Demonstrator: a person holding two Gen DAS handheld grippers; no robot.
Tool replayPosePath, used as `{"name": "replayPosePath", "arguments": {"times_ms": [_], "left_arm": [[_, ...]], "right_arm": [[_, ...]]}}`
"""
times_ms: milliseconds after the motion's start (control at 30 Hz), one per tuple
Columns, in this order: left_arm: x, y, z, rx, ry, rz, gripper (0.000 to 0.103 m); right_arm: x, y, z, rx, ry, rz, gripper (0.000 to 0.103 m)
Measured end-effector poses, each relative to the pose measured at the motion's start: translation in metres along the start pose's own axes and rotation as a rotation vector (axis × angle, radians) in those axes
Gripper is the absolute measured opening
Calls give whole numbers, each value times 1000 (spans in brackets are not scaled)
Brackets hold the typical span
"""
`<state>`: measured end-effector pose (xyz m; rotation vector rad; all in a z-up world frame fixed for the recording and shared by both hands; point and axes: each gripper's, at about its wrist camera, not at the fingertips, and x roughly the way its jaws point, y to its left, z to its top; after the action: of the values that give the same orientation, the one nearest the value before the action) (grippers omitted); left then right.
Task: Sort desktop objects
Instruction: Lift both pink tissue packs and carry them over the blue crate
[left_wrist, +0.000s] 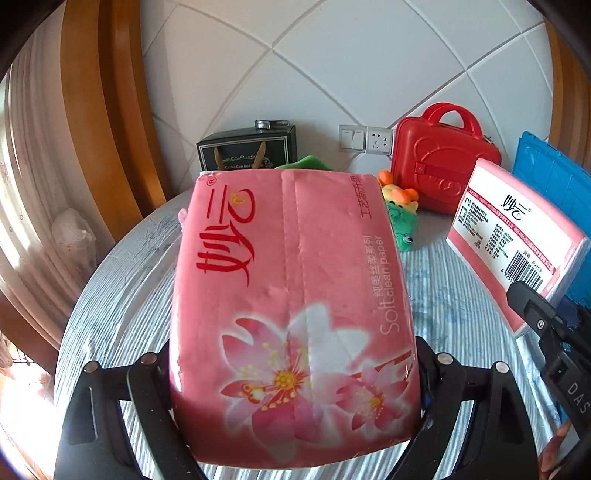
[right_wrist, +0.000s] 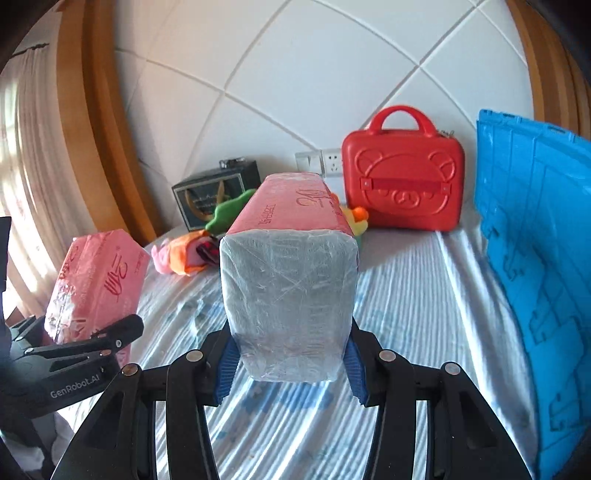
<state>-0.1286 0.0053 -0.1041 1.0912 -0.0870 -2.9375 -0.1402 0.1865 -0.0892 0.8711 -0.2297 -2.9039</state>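
the left gripper (left_wrist: 295, 387) is squeezing a pink tissue pack (left_wrist: 291, 314) across its wide face, jaws spread really wide with the flower print side facing the camera, and it's hanging up off the table. the right gripper (right_wrist: 291, 354) is doing the same with a second pink tissue pack (right_wrist: 291, 295), except it's pinching it across the narrow way, so the jaws are sitting about half open, blue fingers (right_wrist: 227, 369) pressing in on both sides of the clear wrapped end. both packs are sitting tilted, far ends pointing toward the back wall.

each one is showing up in the other camera too: the right wrist view is catching the first pack off to its left, and the left wrist view is catching the second pack's barcode label off to its right, so they're sitting side by side but apart.

underneath, a striped cloth (right_wrist: 406, 295) is covering the table. past the packs some plush toys (right_wrist: 192, 251) are lying in a little heap, with a green frog one (left_wrist: 404, 225) next to them. behind that a dark gift box (left_wrist: 247, 147) and a red bear-face case (right_wrist: 402, 184) are standing against the tiled wall, wall sockets (left_wrist: 365, 139) between them. a blue plastic crate (right_wrist: 535, 258) is filling the right edge.
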Motion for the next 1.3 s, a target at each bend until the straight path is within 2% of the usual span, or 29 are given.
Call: {"name": "replayPosePath", "arguments": {"times_ms": [133, 433, 667, 800, 967, 1100, 1300], "left_arm": [[-27, -13, 4, 41, -72, -53, 91], [-77, -39, 4, 89, -157, -215, 90], [-114, -85, 13, 138, -219, -305, 90], [-139, -126, 20, 155, -263, -354, 90], [-179, -198, 28, 168, -333, -426, 91], [-208, -264, 32, 178, -352, -493, 91], [-233, -356, 18, 212, -347, -527, 91]], "right_arm": [[-42, 6, 5, -8, -96, -55, 49], [-118, 13, 9, 3, -229, -211, 49], [-177, -3, 18, 18, -332, -318, 49], [-210, -30, 26, 45, -389, -365, 49], [-258, -79, 31, 49, -448, -426, 49], [-294, -131, 33, 58, -474, -482, 49], [-335, -218, 28, 78, -497, -537, 49]]}}
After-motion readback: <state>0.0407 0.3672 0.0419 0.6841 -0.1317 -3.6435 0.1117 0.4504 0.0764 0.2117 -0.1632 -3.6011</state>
